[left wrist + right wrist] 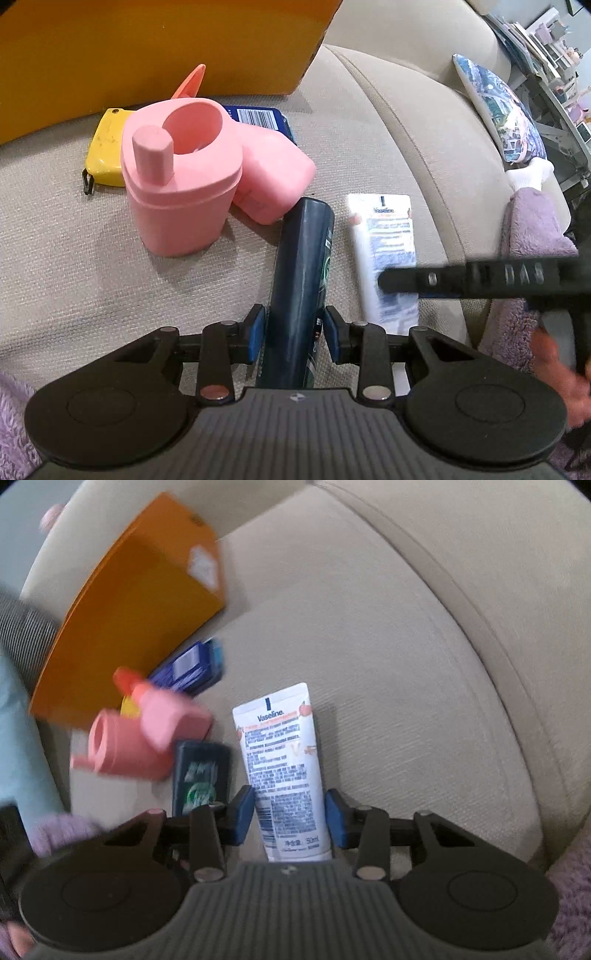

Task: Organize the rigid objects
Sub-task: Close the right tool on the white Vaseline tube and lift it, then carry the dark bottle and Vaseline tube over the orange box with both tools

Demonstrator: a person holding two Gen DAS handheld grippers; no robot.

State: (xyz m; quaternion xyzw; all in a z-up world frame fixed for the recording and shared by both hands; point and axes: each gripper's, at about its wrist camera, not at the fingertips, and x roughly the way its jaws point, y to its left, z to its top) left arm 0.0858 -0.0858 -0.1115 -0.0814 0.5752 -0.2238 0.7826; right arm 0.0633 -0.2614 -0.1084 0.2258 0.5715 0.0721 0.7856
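The dark spray can (pixel 301 280) is clamped between the pads of the left gripper (pixel 294 334), presumably for sorting, while the white Vaseline tube (pixel 284 771) lies between the right gripper (pixel 290 818) pads, whose contact cannot be told, on the sofa cushion (pixel 406 701).

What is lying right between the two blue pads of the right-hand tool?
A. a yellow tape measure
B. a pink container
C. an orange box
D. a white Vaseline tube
D: in the right wrist view the white Vaseline tube lies on the beige cushion, its lower end between the blue pads of the right gripper.
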